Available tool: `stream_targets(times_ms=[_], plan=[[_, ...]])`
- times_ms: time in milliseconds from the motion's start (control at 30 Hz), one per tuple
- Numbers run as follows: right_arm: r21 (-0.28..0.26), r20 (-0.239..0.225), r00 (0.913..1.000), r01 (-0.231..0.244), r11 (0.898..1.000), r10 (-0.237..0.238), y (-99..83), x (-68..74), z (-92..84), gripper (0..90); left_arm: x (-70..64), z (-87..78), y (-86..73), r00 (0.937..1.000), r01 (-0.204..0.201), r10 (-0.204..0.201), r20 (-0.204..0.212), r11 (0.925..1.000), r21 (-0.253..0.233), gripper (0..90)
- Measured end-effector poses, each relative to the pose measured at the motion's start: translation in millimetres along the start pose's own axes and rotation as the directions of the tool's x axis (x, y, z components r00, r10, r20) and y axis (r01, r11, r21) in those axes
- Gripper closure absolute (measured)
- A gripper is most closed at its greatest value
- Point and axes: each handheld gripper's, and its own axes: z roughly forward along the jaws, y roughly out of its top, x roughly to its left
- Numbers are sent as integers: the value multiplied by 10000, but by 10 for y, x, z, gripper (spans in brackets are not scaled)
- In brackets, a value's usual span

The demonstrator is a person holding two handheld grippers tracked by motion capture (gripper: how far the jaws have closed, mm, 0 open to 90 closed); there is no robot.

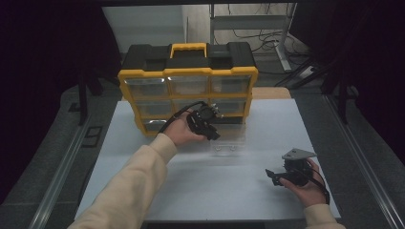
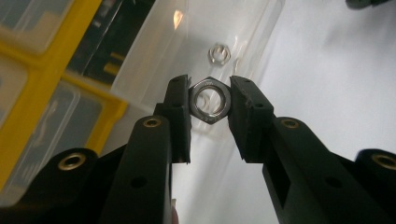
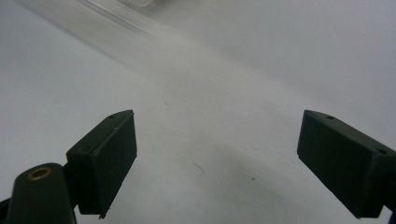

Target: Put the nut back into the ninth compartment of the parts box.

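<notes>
Your left hand-held gripper pinches a hex nut between its pads, above the clear drawer; right hand-held gripper gapes wide.

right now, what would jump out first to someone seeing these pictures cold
The yellow and black drawer case at the far end of the white table catches the eye first. Next, in the left gripper view, the left hand-held gripper is clamped on a steel nut above a clear drawer holding another nut. The right hand-held gripper rests near the table's right front, jaws wide apart.
</notes>
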Motion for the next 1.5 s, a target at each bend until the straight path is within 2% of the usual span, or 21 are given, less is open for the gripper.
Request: stream_targets(times_ms=[267, 767, 833, 900, 967, 1067, 1100, 1267, 1500], plan=[[-4, 10, 10000, -32, 10000, 32, -4, -9, -2, 127, 28, 100, 130, 10000, -92, 92, -5, 10000, -25, 699], [40, -13, 10000, 36, 10000, -36, -6, -9, 8, 126, 91, 191, 170, 9999, 124, -125, -70, 9998, -126, 690], [35, -22, 10000, 2, 10000, -2, -6, -7, 4, 126, 89, 152, 166, 9999, 120, -124, -113, 9992, -392, 626], [20, -29, 10000, -1, 10000, 1, -9, -9, 1, 126, 83, 99, 156, 9998, 184, -191, -96, 9976, -672, 472], [18, -21, 10000, -3, 10000, 3, -12, -12, 0, 126, 68, 43, 133, 9997, 211, -219, -94, 9969, -761, 330], [1, -20, 10000, -10, 10000, 10, -13, -13, -4, 126, 41, -11, 93, 9996, 239, -251, -149, 9967, -781, 217], [1, -14, 10000, -11, 10000, 11, -12, -12, -5, 126, 14, -61, 35, 9993, 225, -250, -282, 9960, -865, 194], [-9, -15, 10000, -28, 10000, 28, -3, -8, -8, 125, -88, -197, -137, 9984, 314, -367, -429, 9925, -1180, 149], [-24, -34, 10000, 3, 10000, -3, 11, 3, -6, 124, -134, -310, -385, 9970, 326, -405, -660, 9927, -1163, 148]])
